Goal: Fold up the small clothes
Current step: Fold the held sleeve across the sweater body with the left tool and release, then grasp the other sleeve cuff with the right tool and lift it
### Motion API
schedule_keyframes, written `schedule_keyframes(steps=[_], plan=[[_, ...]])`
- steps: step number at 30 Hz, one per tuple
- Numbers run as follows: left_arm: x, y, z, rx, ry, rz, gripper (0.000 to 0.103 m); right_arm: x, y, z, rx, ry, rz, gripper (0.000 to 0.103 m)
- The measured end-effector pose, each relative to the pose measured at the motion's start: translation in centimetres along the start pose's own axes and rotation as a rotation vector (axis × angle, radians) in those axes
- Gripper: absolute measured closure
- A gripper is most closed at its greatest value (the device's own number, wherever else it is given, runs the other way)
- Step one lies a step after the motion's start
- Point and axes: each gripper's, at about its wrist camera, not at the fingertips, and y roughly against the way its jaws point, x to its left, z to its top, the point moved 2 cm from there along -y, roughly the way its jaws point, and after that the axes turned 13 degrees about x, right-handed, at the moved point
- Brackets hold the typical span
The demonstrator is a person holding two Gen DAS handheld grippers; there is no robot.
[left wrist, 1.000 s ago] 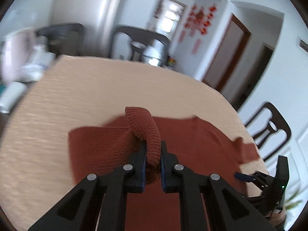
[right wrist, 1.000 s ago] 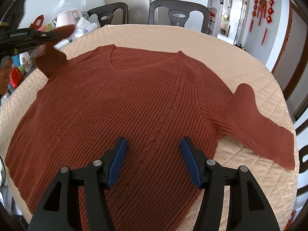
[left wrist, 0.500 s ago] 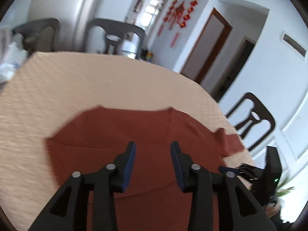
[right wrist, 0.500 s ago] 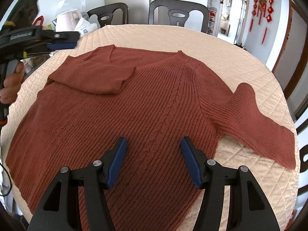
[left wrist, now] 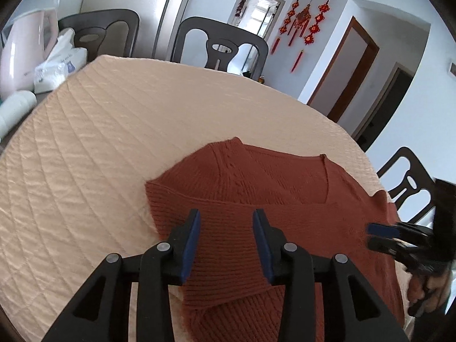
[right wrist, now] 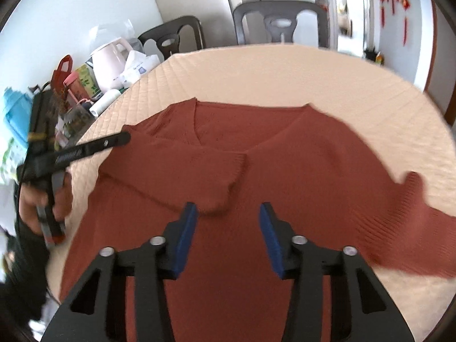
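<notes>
Sleeve (right wrist: 182, 176) now lies folded on sweater (right wrist: 285, 171), released by left gripper (left wrist: 226, 245).

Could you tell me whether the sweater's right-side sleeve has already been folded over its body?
No, in the right wrist view that sleeve lies spread out on the tablecloth, beside the sweater body.

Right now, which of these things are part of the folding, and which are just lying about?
Part of the job:
- rust-red sweater, one sleeve already folded across its chest
- left gripper, open over it
- right gripper, jaws closing, nothing between them

Just lying about:
- pink kettle
- tissue pack
- white roll
- chairs
</notes>
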Motion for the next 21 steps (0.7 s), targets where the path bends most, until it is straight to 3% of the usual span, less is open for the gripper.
schedule_keyframes(steps=[4, 6, 10, 16, 21], plan=[[0.0, -0.3, -0.4, 0.005, -0.016, -0.011, 0.063, -0.3, -2.8, 0.9, 0.051, -0.029, 0.006, 0.079], [-0.2, -0.2, -0.6, 0.0, -0.031, -0.018, 0.063, -0.1, -2.5, 1.2, 0.043, -0.024, 0.015, 0.1], [-0.4, 0.1, -0.4, -0.019, -0.043, -0.031, 0.063, 0.2, -0.8, 1.6, -0.018, -0.005, 0.029, 0.1], [-0.4, -0.5, -0.4, 0.009, -0.04, -0.021, 0.063, -1.5, -2.6, 1.9, 0.018, -0.042, 0.003, 0.099], [-1.2, 0.3, -1.2, 0.041, -0.053, 0.022, 0.063, -0.6, -0.4, 1.1, -0.043, -0.021, 0.005, 0.098]])
